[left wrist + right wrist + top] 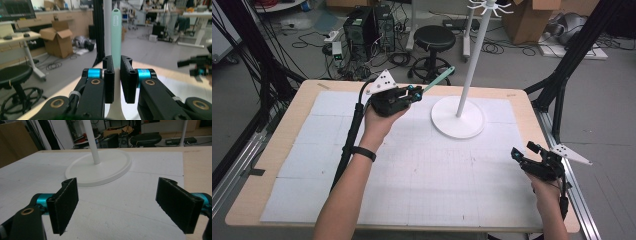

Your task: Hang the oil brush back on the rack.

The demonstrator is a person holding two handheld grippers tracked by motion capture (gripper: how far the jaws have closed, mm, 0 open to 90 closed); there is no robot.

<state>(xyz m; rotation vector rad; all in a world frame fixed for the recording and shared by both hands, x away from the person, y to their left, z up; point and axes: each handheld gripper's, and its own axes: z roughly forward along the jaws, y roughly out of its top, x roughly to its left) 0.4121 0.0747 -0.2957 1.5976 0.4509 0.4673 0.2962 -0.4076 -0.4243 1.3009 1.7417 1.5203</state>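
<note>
Table work seen from the high view first: the left gripper is raised over the far left of the white mat, jaws pinched on a pale green spatula-like tool that juts out toward the far right, pointing at the white stand with its tall pole. The stand's round base sits on the far middle of the mat, just right of the tool's tip. The right gripper hangs low at the near right edge of the mat, well apart from both, jaws spread and holding nothing.

Left gripper view: the left gripper has its jaws narrow, closed on the lower part of the pale green tool, which rises straight up between them with a slot near its rounded far end. The stand's pole is just behind it. The tool looks thin, light and probably plastic or silicone, so likely a bit flexible and smooth; a grip near the wider end, as here, seems sensible, leaving the slotted end free for a hook.

Right gripper view: the right gripper has its jaws wide, nothing between them but bare mat, with the stand's base farther off.
</note>
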